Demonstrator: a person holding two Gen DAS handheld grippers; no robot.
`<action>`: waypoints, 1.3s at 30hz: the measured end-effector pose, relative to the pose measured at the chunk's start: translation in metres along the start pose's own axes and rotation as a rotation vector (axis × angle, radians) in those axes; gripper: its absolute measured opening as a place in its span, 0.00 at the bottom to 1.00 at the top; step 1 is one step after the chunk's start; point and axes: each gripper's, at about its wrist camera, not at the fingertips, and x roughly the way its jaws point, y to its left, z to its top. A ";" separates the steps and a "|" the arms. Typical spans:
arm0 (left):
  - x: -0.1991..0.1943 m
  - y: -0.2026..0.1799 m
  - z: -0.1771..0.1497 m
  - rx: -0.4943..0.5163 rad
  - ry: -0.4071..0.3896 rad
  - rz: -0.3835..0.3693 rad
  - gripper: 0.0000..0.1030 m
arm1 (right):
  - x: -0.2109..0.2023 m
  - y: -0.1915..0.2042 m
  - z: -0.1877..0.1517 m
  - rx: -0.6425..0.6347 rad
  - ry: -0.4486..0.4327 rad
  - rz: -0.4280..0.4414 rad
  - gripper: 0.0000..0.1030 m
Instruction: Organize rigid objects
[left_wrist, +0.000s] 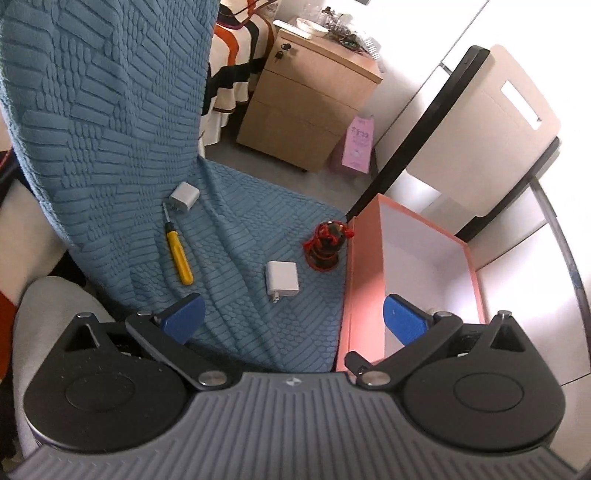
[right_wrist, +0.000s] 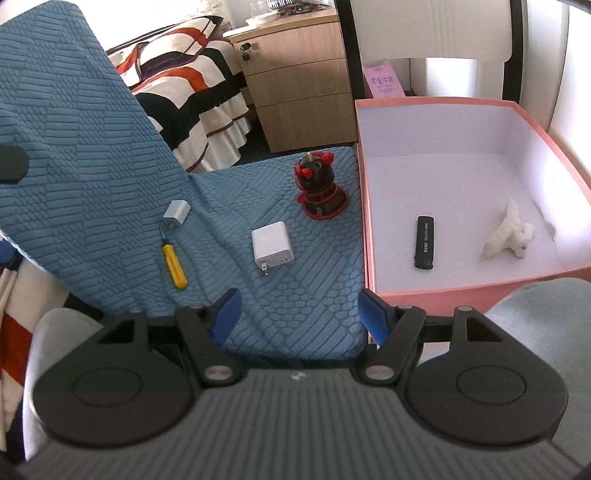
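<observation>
On the blue cushion (right_wrist: 295, 280) lay two chargers (right_wrist: 272, 243), a screwdriver (right_wrist: 173, 264) and a figurine (right_wrist: 320, 190), beside the pink box (right_wrist: 443, 291). Both grippers, left (left_wrist: 291, 321) and right (right_wrist: 299, 314), hung spread and empty. The figurine, upright near the edge, might have toppled if nudged.

On the blue cushion (right_wrist: 303, 295), bare fabric lies open along the near edge; further in, the white charger (right_wrist: 272, 244) sits mid-seat, the black-and-red figurine (right_wrist: 319, 188) near the far right corner just beside the pink box (right_wrist: 443, 291), and the yellow screwdriver (right_wrist: 173, 264) and small grey adapter (right_wrist: 177, 213) against the upright back. Inside the box, the black stick (right_wrist: 424, 242) and white plush toy (right_wrist: 511, 236) lie apart, with open floor between and behind them. Its raised walls bar entry from the sides.
</observation>
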 end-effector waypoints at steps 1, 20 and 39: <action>0.001 0.003 0.001 -0.009 0.001 -0.002 1.00 | 0.002 0.001 0.000 0.000 0.000 -0.001 0.69; 0.115 0.080 0.016 -0.063 0.085 0.127 1.00 | 0.056 0.012 0.005 -0.078 0.020 -0.015 0.69; 0.228 0.137 0.019 -0.053 0.106 0.263 0.99 | 0.136 0.024 0.019 -0.104 0.027 -0.004 0.69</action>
